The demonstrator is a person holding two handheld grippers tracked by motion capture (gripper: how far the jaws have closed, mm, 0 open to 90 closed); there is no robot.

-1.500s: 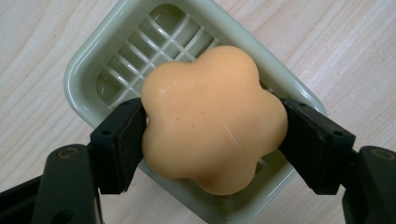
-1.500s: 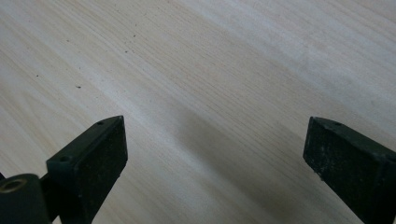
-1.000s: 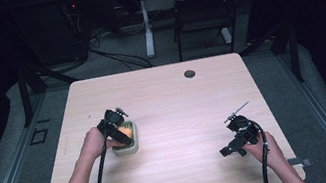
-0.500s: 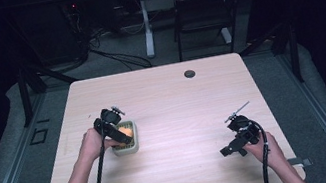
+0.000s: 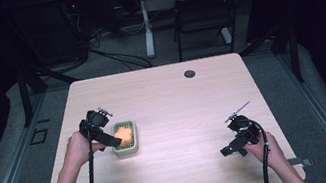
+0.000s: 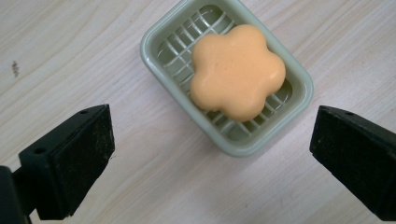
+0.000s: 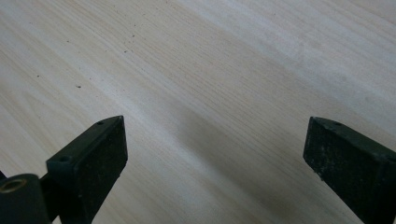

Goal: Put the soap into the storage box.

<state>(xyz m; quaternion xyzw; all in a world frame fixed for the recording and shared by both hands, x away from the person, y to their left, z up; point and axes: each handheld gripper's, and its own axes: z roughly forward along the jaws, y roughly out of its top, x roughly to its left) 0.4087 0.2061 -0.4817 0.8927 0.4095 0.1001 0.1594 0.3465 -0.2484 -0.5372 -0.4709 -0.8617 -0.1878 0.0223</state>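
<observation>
Pale wooden table (image 5: 173, 105) carries a green slatted soap dish (image 6: 294, 81) holding orange flower-shaped soap (image 6: 236, 70); the left gripper (image 5: 113, 142) has drawn back, wide open, empty. Right gripper (image 5: 228, 150) likewise gapes over bare wood.

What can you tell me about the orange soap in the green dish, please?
The orange soap is a flat, flower-shaped bar with rounded lobes and a smooth matte surface. It lies flat on the slatted floor of the pale green dish, towards one end, on the wooden table. The left gripper hovers over it, jaws wide apart, touching nothing.
</observation>
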